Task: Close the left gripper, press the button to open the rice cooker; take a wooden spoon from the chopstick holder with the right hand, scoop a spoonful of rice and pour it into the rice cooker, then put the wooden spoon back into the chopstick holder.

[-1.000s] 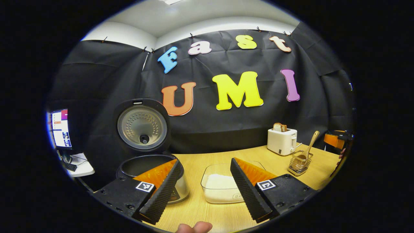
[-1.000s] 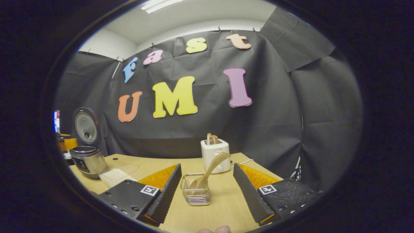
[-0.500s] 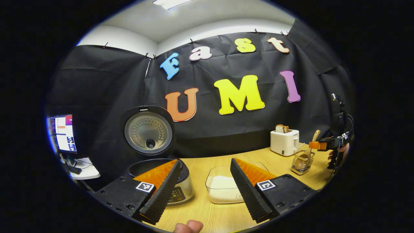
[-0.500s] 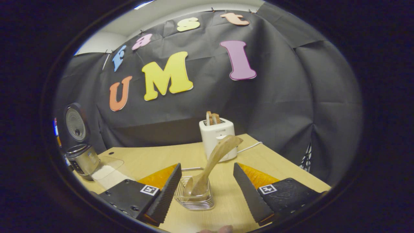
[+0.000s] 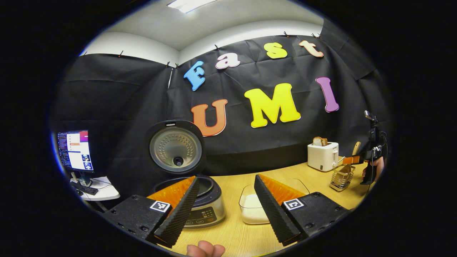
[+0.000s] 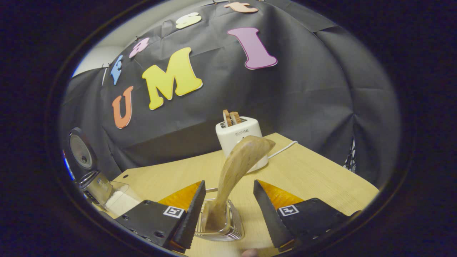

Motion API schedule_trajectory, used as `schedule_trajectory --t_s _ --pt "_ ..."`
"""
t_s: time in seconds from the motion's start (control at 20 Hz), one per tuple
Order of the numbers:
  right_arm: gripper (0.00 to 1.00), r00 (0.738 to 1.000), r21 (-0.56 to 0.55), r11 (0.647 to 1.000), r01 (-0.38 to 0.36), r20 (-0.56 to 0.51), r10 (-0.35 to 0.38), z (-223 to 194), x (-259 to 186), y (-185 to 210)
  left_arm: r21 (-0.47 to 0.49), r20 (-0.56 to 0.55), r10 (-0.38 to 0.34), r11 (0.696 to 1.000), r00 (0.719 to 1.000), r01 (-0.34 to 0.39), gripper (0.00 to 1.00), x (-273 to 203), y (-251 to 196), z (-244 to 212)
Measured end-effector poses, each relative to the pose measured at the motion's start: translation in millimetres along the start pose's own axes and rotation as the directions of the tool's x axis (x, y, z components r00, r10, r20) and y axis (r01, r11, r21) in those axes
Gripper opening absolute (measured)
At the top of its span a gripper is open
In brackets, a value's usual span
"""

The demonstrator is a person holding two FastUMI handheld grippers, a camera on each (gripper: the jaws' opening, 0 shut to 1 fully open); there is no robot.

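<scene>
The rice cooker stands with its lid raised, just beyond my left gripper, which is open and holds nothing. A clear box of white rice sits to its right. In the right gripper view the wooden spoon leans handle-up in the wire chopstick holder. My right gripper is open, its fingers on either side of the spoon's handle, not touching it. The left gripper view shows the right gripper at the chopstick holder, held by a hand.
A white toaster with bread slices stands behind the holder, its cord trailing right. The rice cooker and rice box lie far left in the right gripper view. A monitor sits on a side desk beyond the wooden table.
My right gripper has moved forward and down until the spoon's handle stands between its open fingers. My left gripper has drawn back from the cooker, staying open.
</scene>
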State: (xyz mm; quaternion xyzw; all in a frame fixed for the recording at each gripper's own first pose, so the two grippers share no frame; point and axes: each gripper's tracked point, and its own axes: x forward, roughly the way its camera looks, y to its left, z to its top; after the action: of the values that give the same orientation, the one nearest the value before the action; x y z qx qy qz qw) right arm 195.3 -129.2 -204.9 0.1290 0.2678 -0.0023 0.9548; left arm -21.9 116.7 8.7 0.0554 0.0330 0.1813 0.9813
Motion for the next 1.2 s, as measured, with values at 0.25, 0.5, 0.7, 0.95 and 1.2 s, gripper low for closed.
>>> schedule_trajectory --t_s 0.25,0.5,0.7,0.95,1.2 --pt "0.39 1.000 -0.008 1.000 -0.008 0.012 0.008 4 5 7 -0.033 -0.006 0.019 0.999 1.000 -0.019 0.99 1 8 -2" --pt "0.13 0.999 -0.012 1.000 -0.028 0.021 0.028 10 4 21 -0.047 0.001 0.040 0.998 0.999 -0.040 0.99 3 20 -1" --pt "0.00 0.999 -0.072 0.997 -0.018 0.028 0.020 16 1 25 -0.071 0.001 0.032 0.997 0.999 -0.032 0.99 7 23 -5" --pt "0.00 0.996 -0.128 0.992 -0.008 0.090 0.020 39 -13 39 -0.098 0.002 0.003 0.995 1.000 -0.003 0.99 10 23 -12" --pt "0.00 0.984 -0.174 0.984 0.049 0.176 -0.018 71 -29 48 -0.121 0.016 -0.035 0.992 0.999 0.037 0.99 13 26 -15"
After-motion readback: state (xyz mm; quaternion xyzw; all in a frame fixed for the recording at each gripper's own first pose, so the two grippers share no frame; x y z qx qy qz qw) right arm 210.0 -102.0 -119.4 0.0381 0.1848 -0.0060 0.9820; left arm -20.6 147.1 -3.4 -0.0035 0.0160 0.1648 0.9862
